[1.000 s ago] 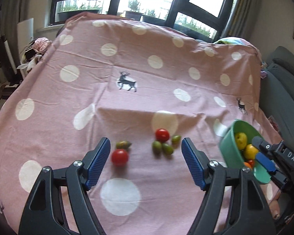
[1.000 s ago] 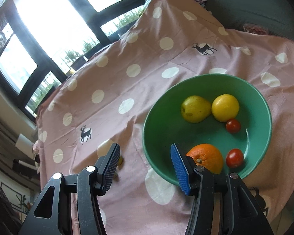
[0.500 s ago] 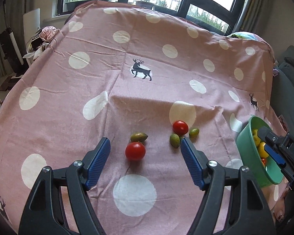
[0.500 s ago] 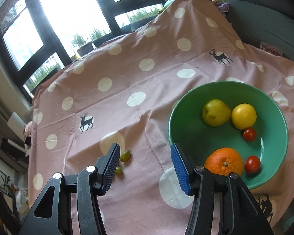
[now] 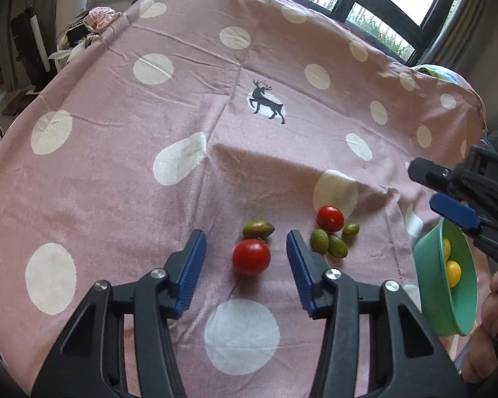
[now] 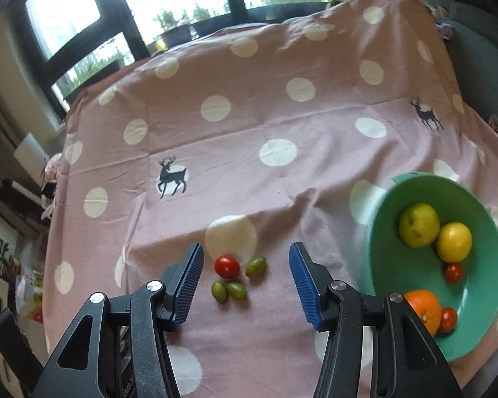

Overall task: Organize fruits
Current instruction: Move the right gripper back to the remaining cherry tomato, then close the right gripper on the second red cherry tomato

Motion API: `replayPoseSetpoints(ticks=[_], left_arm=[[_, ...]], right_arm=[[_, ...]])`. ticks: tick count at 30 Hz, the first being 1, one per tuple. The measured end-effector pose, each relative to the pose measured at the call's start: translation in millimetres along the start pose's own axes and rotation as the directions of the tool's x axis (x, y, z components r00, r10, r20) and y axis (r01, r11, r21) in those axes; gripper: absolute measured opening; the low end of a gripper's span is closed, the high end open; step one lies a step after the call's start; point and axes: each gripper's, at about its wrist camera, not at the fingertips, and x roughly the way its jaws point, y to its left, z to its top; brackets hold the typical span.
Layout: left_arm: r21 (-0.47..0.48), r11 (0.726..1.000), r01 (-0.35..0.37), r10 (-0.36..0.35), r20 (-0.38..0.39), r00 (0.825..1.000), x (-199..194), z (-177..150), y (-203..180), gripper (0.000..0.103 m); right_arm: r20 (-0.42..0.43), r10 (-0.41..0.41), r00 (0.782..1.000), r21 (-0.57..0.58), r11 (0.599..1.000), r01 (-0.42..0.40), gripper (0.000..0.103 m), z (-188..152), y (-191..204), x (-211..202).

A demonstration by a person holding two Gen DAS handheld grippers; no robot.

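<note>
A red tomato [image 5: 251,257] lies on the pink dotted cloth between the jaws of my left gripper [image 5: 244,245], which are closing; its pads stand clear of the tomato. A green olive-like fruit [image 5: 257,229] touches the tomato's far side. To the right lie a second tomato [image 5: 330,218] and three small green fruits [image 5: 318,240]. My right gripper [image 6: 245,258] hovers open over that cluster: the tomato [image 6: 227,266] and the green fruits [image 6: 236,290]. The green bowl [image 6: 375,225] at right holds a pear [image 6: 419,225], a lemon [image 6: 454,242], an orange [image 6: 423,308] and two small tomatoes.
The bowl [image 5: 461,298] sits near the cloth's right edge, beside a person's hand [image 5: 491,311]. The right gripper [image 5: 438,192] reaches in above it. A grey sofa [image 6: 481,66] stands beyond the right edge, windows behind, and clutter [image 5: 93,20] at the far left corner.
My left gripper moved down and forward over the near tomato and its jaws narrowed around it. My right gripper swung left from the bowl to the tomato and green fruits.
</note>
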Motion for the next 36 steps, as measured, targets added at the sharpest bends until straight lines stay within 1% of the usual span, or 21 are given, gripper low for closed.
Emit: replayPoseSetpoints(ticks=[3,4,6,9,12,16,20,22,23,25,27,31,36], left_arm=[[-0.018,1.000,-0.013,0.012,-0.004,1.000,1,1,7,0.049],[-0.019,1.000,-0.017,0.017,-0.009,1.000,2,2,9,0.049],[-0.021,1.000,-0.020,0.020,-0.015,1.000,3,2,10,0.048],[-0.018,0.999,-0.028,0.028,-0.028,0.999,5,0,11,0.046],[0.001,0.999,-0.034,0.034,-0.039,0.999,8,-1,8,0.044],[0.010,1.000,-0.027,0.027,-0.058,0.998,13,-3,6,0.044],[-0.001,1.000,0.023,-0.023,-0.085,0.996,22,-2,3,0.044],[-0.016,1.000,0.017,-0.018,-0.097,0.995,28,-1,1,0.043],[-0.009,1.000,0.017,-0.018,-0.100,0.995,30,-2,-2,0.043],[0.023,1.000,0.000,0.002,-0.124,0.992,37,-4,-6,0.042],[0.030,0.999,-0.021,0.025,-0.142,0.990,42,-6,-6,0.040],[0.002,1.000,0.001,-0.001,-0.168,0.986,49,-6,0,0.036],[0.021,1.000,-0.012,0.016,-0.161,0.987,49,-7,-2,0.033]], right_arm=[[-0.013,0.062,0.998,-0.031,0.998,-0.062,0.054,3,13,21],[-0.013,0.069,0.998,-0.058,0.996,-0.069,0.054,2,17,27],[-0.022,0.081,0.996,-0.076,0.994,-0.082,0.054,1,21,35],[-0.038,0.115,0.993,-0.062,0.991,-0.117,0.054,-2,17,47],[-0.074,0.132,0.989,-0.048,0.990,-0.136,0.050,-4,15,59],[-0.113,0.117,0.987,-0.049,0.991,-0.123,0.046,-11,16,70],[-0.136,0.100,0.986,-0.039,0.994,-0.106,0.045,-14,10,80],[-0.159,0.100,0.982,-0.026,0.994,-0.105,0.044,-16,7,88],[-0.169,0.096,0.981,-0.024,0.995,-0.101,0.041,-17,6,91],[-0.181,0.081,0.980,-0.025,0.996,-0.087,0.040,-19,4,96],[-0.184,0.076,0.980,-0.031,0.996,-0.083,0.040,-20,4,98],[-0.191,0.068,0.979,-0.035,0.997,-0.076,0.039,-22,4,102],[-0.210,0.065,0.976,-0.032,0.997,-0.073,0.039,-24,3,107]])
